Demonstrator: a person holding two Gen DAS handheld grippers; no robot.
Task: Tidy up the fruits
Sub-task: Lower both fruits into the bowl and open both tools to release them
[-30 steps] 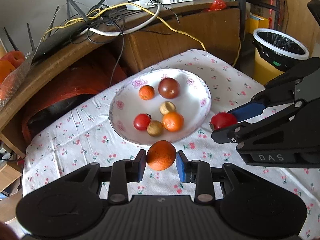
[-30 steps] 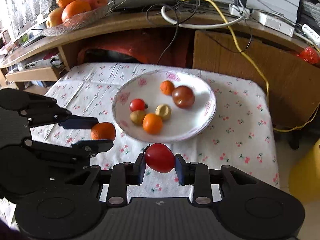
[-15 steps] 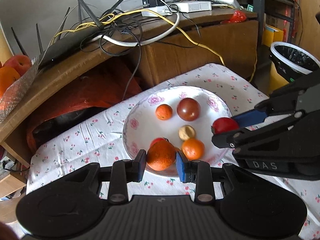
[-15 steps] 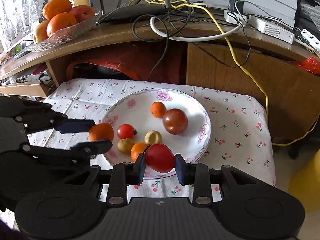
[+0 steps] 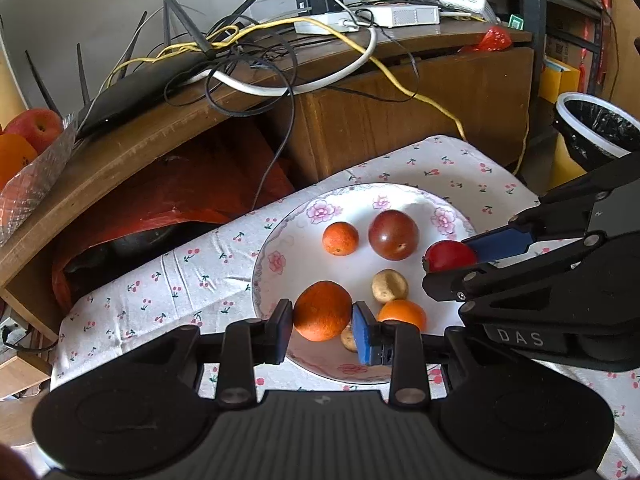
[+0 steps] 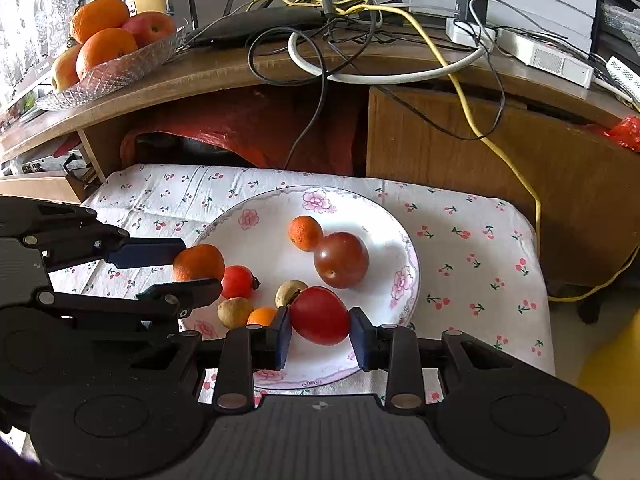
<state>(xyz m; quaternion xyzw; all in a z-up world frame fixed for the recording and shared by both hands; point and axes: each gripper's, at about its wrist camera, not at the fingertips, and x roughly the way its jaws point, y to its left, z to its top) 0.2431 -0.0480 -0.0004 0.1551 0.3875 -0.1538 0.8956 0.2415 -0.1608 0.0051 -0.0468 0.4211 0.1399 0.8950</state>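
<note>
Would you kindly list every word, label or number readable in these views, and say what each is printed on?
"DAS": raised letters on the black body of the right gripper, seen from the left wrist view.
The small boxes on the desk show no readable print.
Nothing else is legible in either view.

Tangled cables [image 5: 256, 64] cover the wooden desk [image 6: 460, 148] (black-lined bin [image 5: 596, 128] alongside).

Glossy fruit, glazed plate, printed cloth

The red tomato [image 6: 320, 315] is smooth and shiny; the orange [image 5: 322, 311] is matt and pitted. The plate [image 6: 404, 248] looks glazed ceramic, the tablecloth [image 6: 472, 248] creased cotton, the cabinet [image 5: 400, 120] dull wood, the gripper fingers [image 5: 363, 338] matt plastic.
</note>
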